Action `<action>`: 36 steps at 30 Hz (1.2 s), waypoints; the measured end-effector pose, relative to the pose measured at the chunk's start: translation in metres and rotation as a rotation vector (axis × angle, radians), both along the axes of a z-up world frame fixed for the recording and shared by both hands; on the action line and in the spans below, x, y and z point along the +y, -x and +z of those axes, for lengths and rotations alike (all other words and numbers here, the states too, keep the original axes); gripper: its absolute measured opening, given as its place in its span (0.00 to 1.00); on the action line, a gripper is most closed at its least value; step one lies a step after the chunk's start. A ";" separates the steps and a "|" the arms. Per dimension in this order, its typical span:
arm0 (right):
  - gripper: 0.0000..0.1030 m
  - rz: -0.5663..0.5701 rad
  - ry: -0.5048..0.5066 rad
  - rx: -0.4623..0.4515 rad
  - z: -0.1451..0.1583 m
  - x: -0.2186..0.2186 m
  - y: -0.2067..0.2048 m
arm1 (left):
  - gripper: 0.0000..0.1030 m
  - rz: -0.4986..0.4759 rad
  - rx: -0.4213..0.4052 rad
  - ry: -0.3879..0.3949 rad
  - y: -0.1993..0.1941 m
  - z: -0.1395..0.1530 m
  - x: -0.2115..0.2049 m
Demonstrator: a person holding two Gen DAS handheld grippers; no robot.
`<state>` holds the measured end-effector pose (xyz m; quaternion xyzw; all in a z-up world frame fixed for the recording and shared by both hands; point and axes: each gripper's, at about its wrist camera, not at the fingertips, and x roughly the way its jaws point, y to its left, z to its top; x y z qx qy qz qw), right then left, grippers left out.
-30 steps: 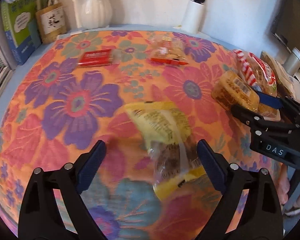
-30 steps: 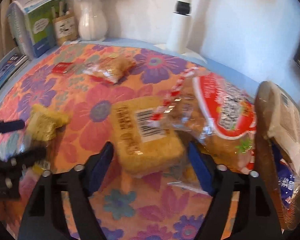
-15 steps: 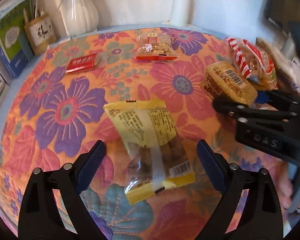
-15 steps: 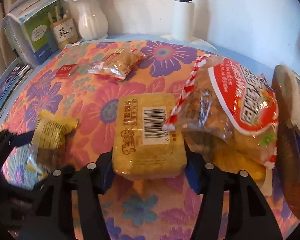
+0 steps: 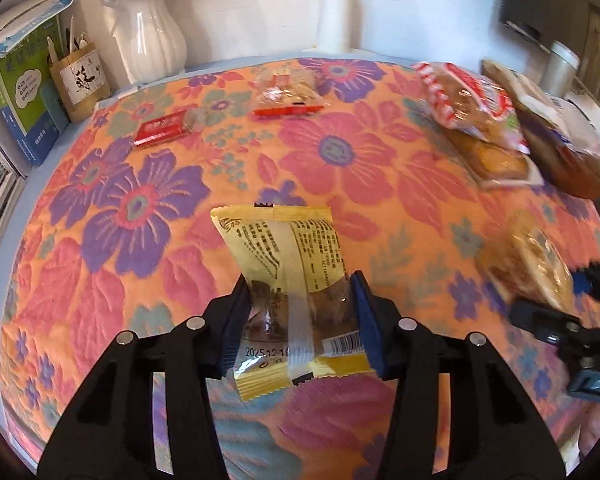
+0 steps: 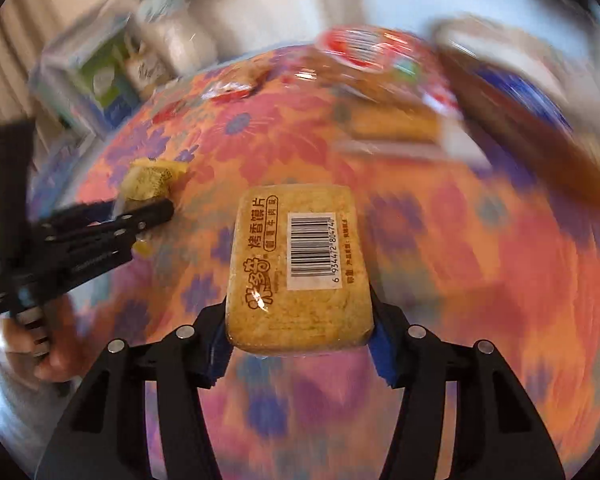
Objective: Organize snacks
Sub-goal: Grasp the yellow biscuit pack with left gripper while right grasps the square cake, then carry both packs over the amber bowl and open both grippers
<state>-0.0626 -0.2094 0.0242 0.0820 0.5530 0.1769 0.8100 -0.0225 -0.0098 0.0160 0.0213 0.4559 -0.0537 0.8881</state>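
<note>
My left gripper (image 5: 300, 312) is shut on a yellow snack packet (image 5: 288, 264) with a clear window, its far end sticking out over the floral tablecloth (image 5: 360, 160). My right gripper (image 6: 298, 320) is shut on a golden-brown packet with a barcode (image 6: 300, 268), held above the cloth. The left wrist view catches that packet (image 5: 540, 264) and the right gripper (image 5: 572, 304) at the right edge. In the blurred right wrist view, the left gripper (image 6: 140, 216) with the yellow packet (image 6: 148, 178) sits at the left.
A small red packet (image 5: 162, 130) and a clear packet of biscuits (image 5: 288, 94) lie at the far side. Bagged snacks are piled at the right (image 5: 476, 120). A white vase (image 5: 150, 40), books (image 5: 16, 92) and a white cylinder (image 5: 336, 16) line the back. A hand (image 6: 40, 344) holds the left gripper.
Both grippers have closed on their packets. The right one has lifted the barcode packet away from the pile toward the near right; the right wrist view is now blurred by motion.
</note>
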 end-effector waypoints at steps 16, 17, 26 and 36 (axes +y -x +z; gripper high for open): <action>0.63 -0.159 0.070 -0.084 0.003 -0.047 0.047 | 0.49 -0.130 -0.019 0.066 0.021 -0.005 -0.049; 0.63 -0.165 0.054 -0.081 0.002 -0.049 0.048 | 0.50 -0.133 -0.017 0.075 0.021 -0.005 -0.047; 0.58 -0.145 0.147 -0.106 0.005 -0.038 0.048 | 0.48 -0.136 -0.023 0.031 0.022 -0.005 -0.054; 0.54 -0.156 -0.066 -0.121 0.044 -0.074 0.032 | 0.47 -0.227 -0.109 0.041 0.028 0.054 -0.071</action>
